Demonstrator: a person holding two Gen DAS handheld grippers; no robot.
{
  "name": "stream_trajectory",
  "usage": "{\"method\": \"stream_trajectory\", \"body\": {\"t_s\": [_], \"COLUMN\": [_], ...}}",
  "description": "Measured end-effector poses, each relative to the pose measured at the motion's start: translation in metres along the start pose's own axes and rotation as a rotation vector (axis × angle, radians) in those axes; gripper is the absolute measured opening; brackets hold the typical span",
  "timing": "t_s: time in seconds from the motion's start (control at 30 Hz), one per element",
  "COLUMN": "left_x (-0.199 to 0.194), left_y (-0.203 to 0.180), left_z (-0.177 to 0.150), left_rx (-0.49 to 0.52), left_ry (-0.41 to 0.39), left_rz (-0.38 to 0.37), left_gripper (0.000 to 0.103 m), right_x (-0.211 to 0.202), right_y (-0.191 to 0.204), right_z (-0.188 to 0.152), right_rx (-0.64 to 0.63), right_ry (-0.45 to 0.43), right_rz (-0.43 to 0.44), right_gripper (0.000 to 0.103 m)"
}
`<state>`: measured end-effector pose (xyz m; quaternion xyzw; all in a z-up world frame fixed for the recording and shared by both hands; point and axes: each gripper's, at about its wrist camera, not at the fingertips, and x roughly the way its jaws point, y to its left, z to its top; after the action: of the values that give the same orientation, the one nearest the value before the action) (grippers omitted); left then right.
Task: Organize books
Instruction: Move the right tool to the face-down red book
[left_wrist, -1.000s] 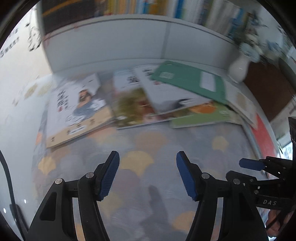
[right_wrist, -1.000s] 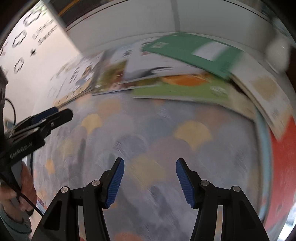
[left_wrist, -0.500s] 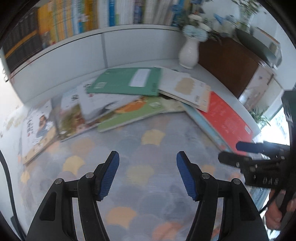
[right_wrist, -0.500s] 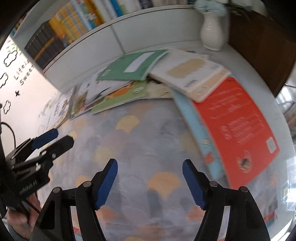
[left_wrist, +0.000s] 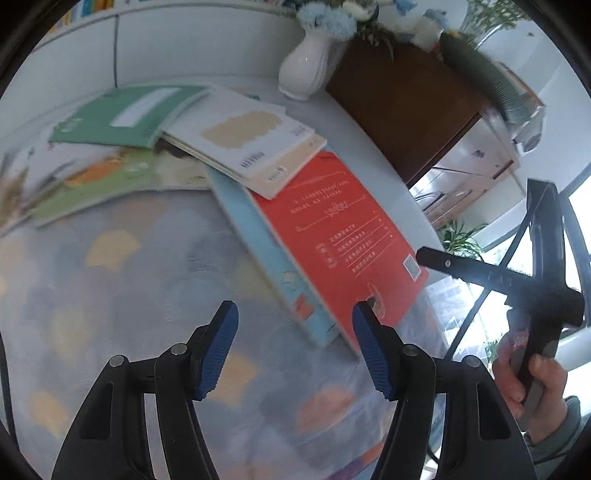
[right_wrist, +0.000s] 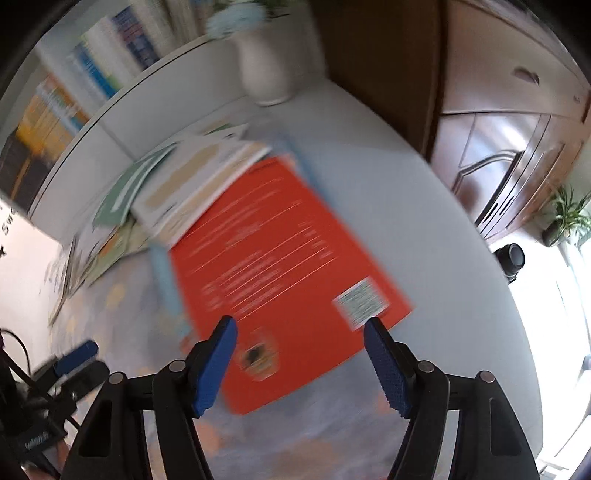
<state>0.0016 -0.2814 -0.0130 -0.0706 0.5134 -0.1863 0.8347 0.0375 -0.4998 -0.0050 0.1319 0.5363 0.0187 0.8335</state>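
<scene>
Two grippers hover over books spread across a patterned tablecloth.

The left gripper stands apart with nothing between its pads, above the cloth just left of the red book. The right gripper is closing with nothing pinched, over that red book's near corner. The left view alone shows a hand holding the right gripper, and the green book sharply; the right view alone shows shelved books far left. A white vase stands far behind.
</scene>
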Motion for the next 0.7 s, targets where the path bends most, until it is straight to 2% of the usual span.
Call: {"method": "stream_trajectory", "body": {"t_s": [0.13,0.37,0.57,0.7], "left_x": [0.032,0.062,0.063,0.062], "left_y": [-0.017,-0.015,-0.008,-0.008], "left_z": [0.006,0.009,0.008,0.005], "left_rx": [-0.021,-0.107,-0.178,-0.177], "left_ry": [0.026,0.052,0.034,0.039], "left_rz": [0.029,0.047,0.027,0.034], "left_gripper": [0.062,0.062,0.062,0.062], "right_x": [0.025,0.059,0.071,0.066], "right_y": [-0.028,-0.036,-0.039,-0.035], "right_z": [0.031,0.057,0.060,0.052], "right_rx": [-0.012,-0.074,-0.110,-0.121], "right_ry": [0.054,0.115,0.165,0.208], "right_rz": [0.037,0.068,0.138,0.200], "right_gripper": [0.057,0.055,0.055,0.056]}}
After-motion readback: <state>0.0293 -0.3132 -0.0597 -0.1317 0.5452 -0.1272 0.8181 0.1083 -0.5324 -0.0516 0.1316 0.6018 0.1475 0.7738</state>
